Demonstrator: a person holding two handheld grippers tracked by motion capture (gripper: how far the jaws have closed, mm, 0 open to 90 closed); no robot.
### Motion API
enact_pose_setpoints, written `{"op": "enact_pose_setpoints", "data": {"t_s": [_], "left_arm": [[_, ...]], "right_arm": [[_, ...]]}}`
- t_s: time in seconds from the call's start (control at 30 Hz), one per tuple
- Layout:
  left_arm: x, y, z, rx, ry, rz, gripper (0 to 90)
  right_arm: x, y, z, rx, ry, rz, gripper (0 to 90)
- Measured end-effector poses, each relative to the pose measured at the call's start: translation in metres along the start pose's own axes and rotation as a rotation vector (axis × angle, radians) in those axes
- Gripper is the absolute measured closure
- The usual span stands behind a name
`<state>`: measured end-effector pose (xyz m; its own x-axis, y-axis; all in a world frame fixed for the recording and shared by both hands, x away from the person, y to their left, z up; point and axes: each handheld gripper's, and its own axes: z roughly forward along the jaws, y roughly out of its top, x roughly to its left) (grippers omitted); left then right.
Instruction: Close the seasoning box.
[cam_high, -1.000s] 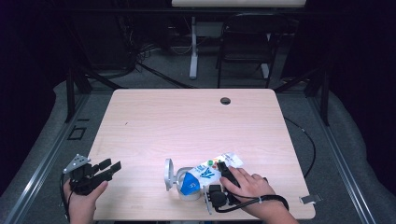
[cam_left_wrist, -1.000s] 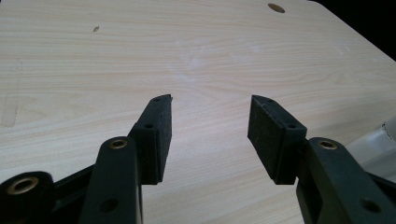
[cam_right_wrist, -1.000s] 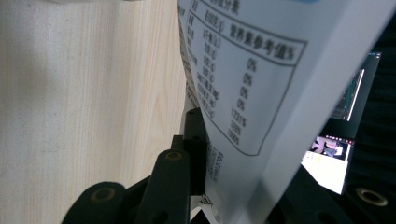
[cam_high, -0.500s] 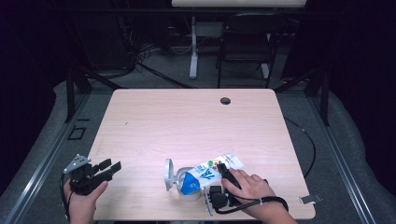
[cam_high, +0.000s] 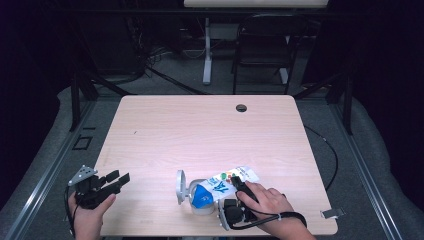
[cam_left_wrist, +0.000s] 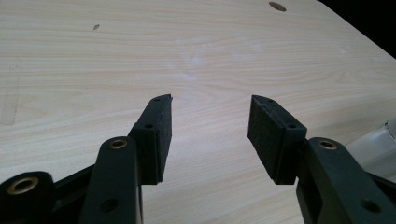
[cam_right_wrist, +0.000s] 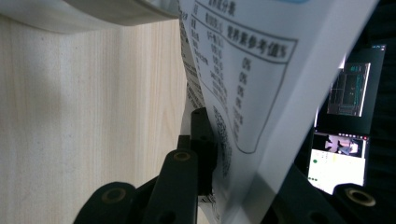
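High view: the packet (cam_high: 227, 181), a white pouch with blue and coloured print, lies near the front edge of the table (cam_high: 210, 130), a little right of the middle of that edge. Its left end rests against a small white tub (cam_high: 200, 200) with a blue patch on it; a round white lid (cam_high: 180, 186) stands on edge just beside the tub, on its left.

My right gripper (cam_high: 240, 187) lies low along the front edge with my right hand (cam_high: 267, 202) on top of it, and its tip is at the right end of the packet. In the right gripper view the printed back of the packet (cam_right_wrist: 261, 84), with a table of small text and a code square, runs between my two jaws; the left pad presses on the sheet and the far jaw sits behind it. The jaws have just been closing and now pinch the packet.

My left gripper (cam_high: 114, 181) is at the front left corner of the table, well apart from the packet, held in my left hand (cam_high: 89, 212). In the left gripper view its jaws stand wide apart over bare wood, holding nothing.

A round hole (cam_high: 241, 108) sits near the back edge of the table.
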<state>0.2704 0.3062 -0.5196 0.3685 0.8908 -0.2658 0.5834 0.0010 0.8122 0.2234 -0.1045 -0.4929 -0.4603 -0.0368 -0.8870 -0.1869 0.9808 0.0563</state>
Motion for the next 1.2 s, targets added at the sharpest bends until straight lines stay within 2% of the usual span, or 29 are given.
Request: {"op": "enact_pose_setpoints", "data": {"t_s": [0.03, 0.13, 0.2, 0.23, 0.37, 0.43, 0.5, 0.57, 0.6, 0.7, 0.77, 0.87, 0.9, 0.93, 0.97, 1.07, 1.13, 1.2], "left_arm": [[0.0, 0.0, 0.0, 0.001, 0.0, 0.0, 50.2], [0.0, 0.0, 0.0, 0.001, 0.0, 0.0, 50.3], [0.0, 0.0, 0.0, -0.001, 0.001, 0.002, 50.3], [0.0, 0.0, 0.0, -0.002, 0.001, 0.002, 50.2], [0.0, 0.0, 0.0, 0.0, 0.002, 0.001, 50.3], [0.0, 0.0, 0.0, 0.006, 0.002, 0.001, 50.3], [0.0, 0.0, 0.001, 0.007, 0.001, 0.002, 50.3], [0.0, 0.0, 0.001, 0.007, 0.002, 0.002, 50.3], [0.0, 0.0, 0.0, 0.006, 0.002, 0.002, 50.3], [0.0, 0.0, 0.001, 0.006, 0.002, 0.001, 50.3], [0.0, -0.001, 0.001, 0.005, 0.003, 0.002, 50.4], [0.0, -0.001, 0.001, 0.009, 0.002, 0.002, 50.4], [-0.001, -0.001, 0.001, 0.009, 0.002, 0.001, 50.4], [-0.001, -0.001, 0.001, 0.009, 0.002, 0.002, 50.4], [-0.001, -0.001, 0.001, 0.009, 0.002, 0.002, 50.4], [-0.001, -0.001, 0.002, 0.012, 0.004, 0.003, 50.4], [-0.001, -0.002, 0.002, 0.013, 0.004, 0.002, 50.4], [-0.001, -0.002, 0.003, 0.011, 0.006, 0.003, 50.4]], "right_arm": [[0.0, 0.0, -0.001, 0.001, 0.005, 0.025, 83.4], [-0.001, 0.0, -0.002, 0.001, -0.002, 0.022, 83.4], [-0.001, -0.002, -0.001, -0.024, 0.005, 0.06, 83.4], [-0.002, -0.002, -0.002, -0.009, 0.006, 0.059, 83.4], [-0.002, -0.005, -0.001, -0.037, 0.013, 0.114, 83.4], [-0.002, -0.006, -0.001, -0.036, 0.016, 0.124, 83.4], [-0.001, -0.007, -0.001, -0.051, 0.024, 0.17, 83.5], [-0.002, -0.007, -0.002, -0.042, 0.029, 0.183, 83.5], [-0.001, -0.008, -0.001, -0.059, 0.029, 0.201, 83.5], [-0.002, -0.009, -0.001, -0.062, 0.034, 0.218, 83.5], [-0.002, -0.011, -0.002, -0.073, 0.039, 0.263, 83.5], [-0.003, -0.013, -0.002, -0.08, 0.041, 0.29, 83.5], [-0.003, -0.014, -0.002, -0.091, 0.044, 0.311, 83.5], [-0.002, -0.015, -0.002, -0.102, 0.053, 0.36, 83.5], [-0.002, -0.015, -0.002, -0.102, 0.053, 0.36, 83.5], [0.0, -0.019, 0.0, -0.12, 0.061, 0.413, 83.5], [-0.001, -0.02, 0.0, -0.107, 0.065, 0.416, 83.6], [0.001, -0.022, 0.001, -0.121, 0.071, 0.451, 83.6]]}}
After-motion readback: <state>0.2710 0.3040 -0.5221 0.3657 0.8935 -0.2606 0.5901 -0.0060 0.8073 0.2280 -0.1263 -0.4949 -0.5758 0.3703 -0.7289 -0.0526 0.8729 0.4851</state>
